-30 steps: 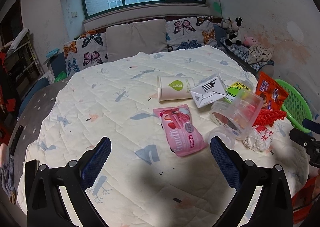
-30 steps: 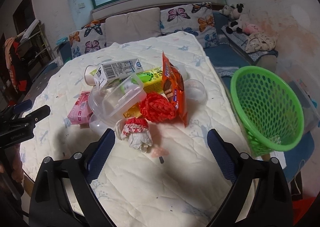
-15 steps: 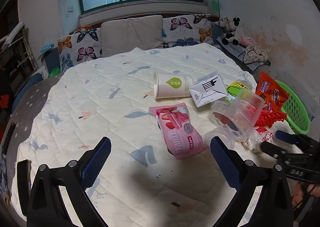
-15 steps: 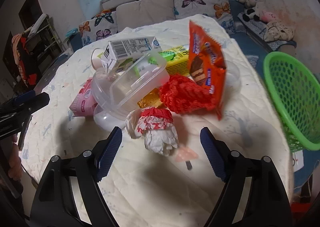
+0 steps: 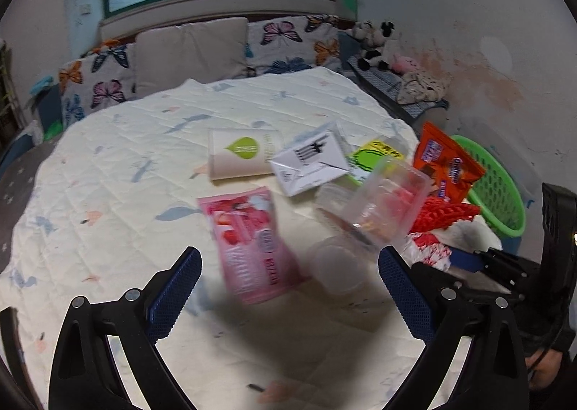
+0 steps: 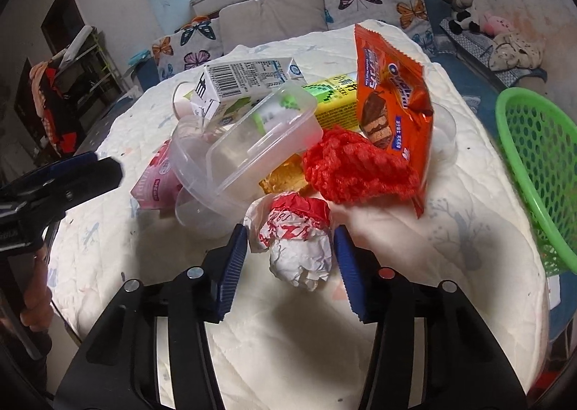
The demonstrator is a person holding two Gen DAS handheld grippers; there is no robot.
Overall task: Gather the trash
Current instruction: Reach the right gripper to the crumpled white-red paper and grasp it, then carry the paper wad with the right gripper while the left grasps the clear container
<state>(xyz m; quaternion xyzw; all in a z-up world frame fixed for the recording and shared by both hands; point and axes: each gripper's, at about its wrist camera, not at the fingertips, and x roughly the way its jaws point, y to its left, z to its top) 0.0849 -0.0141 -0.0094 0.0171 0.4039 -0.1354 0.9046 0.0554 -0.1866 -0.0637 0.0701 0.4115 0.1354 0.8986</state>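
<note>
Crumpled white-and-red paper wrapper (image 6: 301, 244) sits between the jaws of my right gripper (image 6: 291, 258), the blue pads flanking it on both sides; whether they already press it I cannot tell, and the wrapper rests on the quilted bed (image 6: 450, 200) near its right edge. Just beyond it lie a red mesh net (image 6: 357, 171), an orange snack bag (image 6: 393, 103) standing up against the net, a clear plastic container (image 6: 252, 143) tilted on its side, a white milk carton (image 6: 245, 81) and a yellow-green juice box (image 6: 335, 99) behind. A green basket (image 6: 537, 171) stands off the bed's right edge, apart from the pile. My left gripper (image 5: 288, 287) hangs released, jaws spread wide over the bed's near middle, holding nothing. Ahead of it lies a pink pouch (image 5: 252, 244) flat on the quilt, blurred, with a paper cup (image 5: 241, 153) on its side farther back and a small clear lid (image 5: 339, 269) beside the pouch. Butterfly pillows (image 5: 288, 42) line the far edge.
</note>
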